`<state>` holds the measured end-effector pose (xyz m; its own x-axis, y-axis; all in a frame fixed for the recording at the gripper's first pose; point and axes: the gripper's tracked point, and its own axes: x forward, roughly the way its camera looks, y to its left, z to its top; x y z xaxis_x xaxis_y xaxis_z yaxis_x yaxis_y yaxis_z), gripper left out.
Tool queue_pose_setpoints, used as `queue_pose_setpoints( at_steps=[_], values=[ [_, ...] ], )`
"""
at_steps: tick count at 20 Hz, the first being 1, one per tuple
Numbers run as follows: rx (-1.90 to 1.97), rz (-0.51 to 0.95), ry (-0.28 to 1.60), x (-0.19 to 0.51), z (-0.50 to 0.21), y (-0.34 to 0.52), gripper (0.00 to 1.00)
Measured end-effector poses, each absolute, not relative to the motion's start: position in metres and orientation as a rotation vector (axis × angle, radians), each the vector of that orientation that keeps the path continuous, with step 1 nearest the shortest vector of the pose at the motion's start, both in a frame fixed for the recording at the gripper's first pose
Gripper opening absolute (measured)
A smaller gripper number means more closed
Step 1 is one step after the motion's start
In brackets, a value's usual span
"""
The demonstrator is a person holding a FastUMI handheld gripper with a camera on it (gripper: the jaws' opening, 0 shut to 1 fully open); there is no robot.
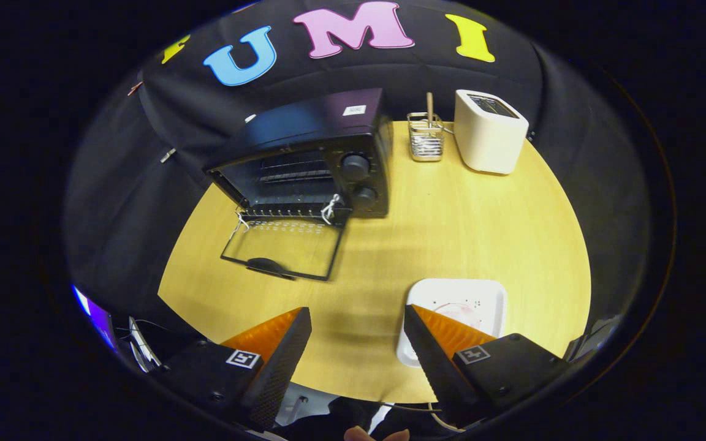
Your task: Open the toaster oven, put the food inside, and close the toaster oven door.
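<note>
While the gripper (358, 324) hangs wide open and empty, the toaster oven (310, 159) stands door-down on the table (451, 233); a wire holder (425, 136) carries a stick.

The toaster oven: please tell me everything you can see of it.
The toaster oven is a black box-shaped appliance, metal by its look, standing on the wooden table well beyond the open gripper. Its glass door is folded fully down and lies flat on the table, handle at the near edge. A wire rack shows inside. Two round knobs sit on its right panel. A white sticker is on top, and white string is tied at the hinge corners.
</note>
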<state>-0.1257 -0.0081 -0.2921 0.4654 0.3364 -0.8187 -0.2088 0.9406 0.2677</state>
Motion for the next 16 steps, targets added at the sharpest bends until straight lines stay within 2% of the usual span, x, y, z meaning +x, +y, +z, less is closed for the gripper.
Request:
queue_pose_setpoints(
  at_steps=[7, 13, 15, 16],
  values=[
    [0.127, 0.300, 1.150, -0.122, -0.326, -0.102, 1.00],
    [0.189, 0.271, 1.257, -0.112, -0.370, -0.145, 0.99],
    [0.207, 0.281, 1.291, -0.112, -0.384, -0.152, 0.97],
    [0.210, 0.277, 1.309, -0.112, -0.393, -0.156, 0.90]
  ],
)
